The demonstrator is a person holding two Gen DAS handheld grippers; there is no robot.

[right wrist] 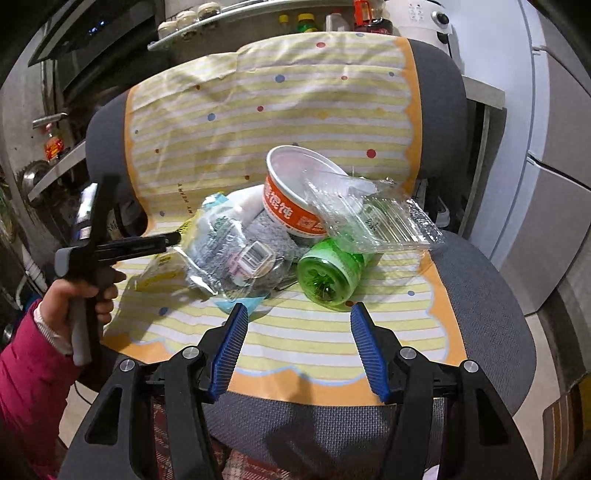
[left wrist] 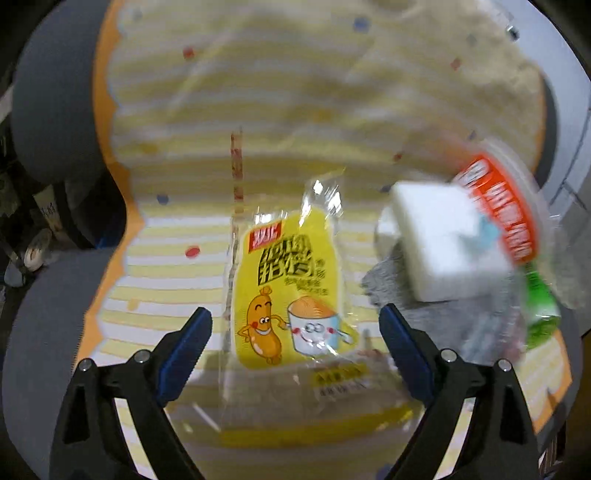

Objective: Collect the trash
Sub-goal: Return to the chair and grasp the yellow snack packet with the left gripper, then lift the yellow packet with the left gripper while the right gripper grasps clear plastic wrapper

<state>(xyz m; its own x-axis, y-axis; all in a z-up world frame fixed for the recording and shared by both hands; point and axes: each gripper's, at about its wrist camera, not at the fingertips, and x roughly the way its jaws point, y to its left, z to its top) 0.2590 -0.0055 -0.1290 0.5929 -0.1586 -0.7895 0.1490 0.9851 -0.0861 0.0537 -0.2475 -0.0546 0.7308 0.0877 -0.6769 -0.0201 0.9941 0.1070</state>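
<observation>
A heap of trash lies on a yellow striped cloth [right wrist: 295,339] over a grey chair seat. A yellow sausage snack wrapper [left wrist: 288,280] lies flat under my left gripper [left wrist: 295,315], whose jaws stand wide on either side of it without touching. To its right sit a white block [left wrist: 443,243] and an orange and white paper bowl [right wrist: 291,188]. A green plastic jar [right wrist: 325,273], a clear plastic tray [right wrist: 376,221] and a clear bag with a barcode [right wrist: 236,251] lie in front of my right gripper [right wrist: 299,309], which is open and holds nothing.
The grey chair [right wrist: 491,314] has a tall back draped with the same cloth. A hand in a pink sleeve [right wrist: 29,369] holds the left gripper at the seat's left edge. Shelves with jars [right wrist: 192,14] and a white appliance [right wrist: 424,18] stand behind.
</observation>
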